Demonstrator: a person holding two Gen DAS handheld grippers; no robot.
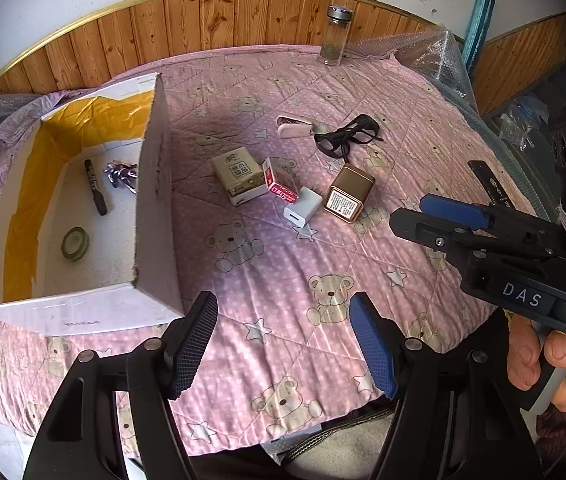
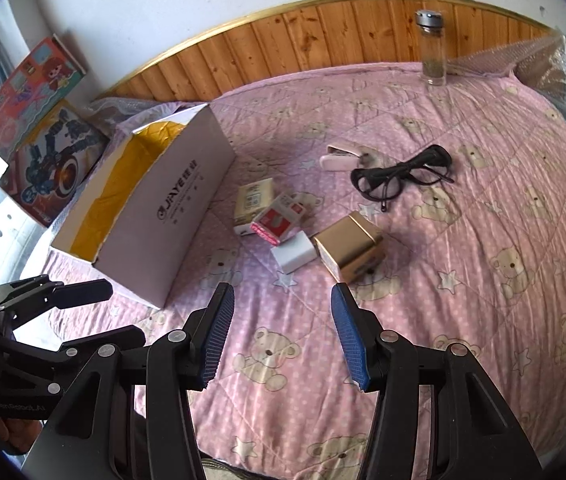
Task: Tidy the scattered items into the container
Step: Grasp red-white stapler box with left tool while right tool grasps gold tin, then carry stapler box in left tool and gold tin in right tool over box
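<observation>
Here my left gripper (image 1: 283, 344) and right gripper (image 2: 283, 334) hover over the pink quilt (image 1: 275, 280), jaws spread, pinching nothing. Just beyond lies the white charger (image 2: 293, 255), touching a gold tin (image 2: 349, 248) tipped on its side; a red packet (image 2: 279, 220) leans on the beige box (image 2: 253, 204). Left stands the open white box (image 1: 155, 200) (marker (image 1: 95, 187) inside, long axis running away). Farther off, stapler (image 1: 296, 126), glasses (image 1: 349, 136), and a glass jar (image 1: 336, 36) upright.
</observation>
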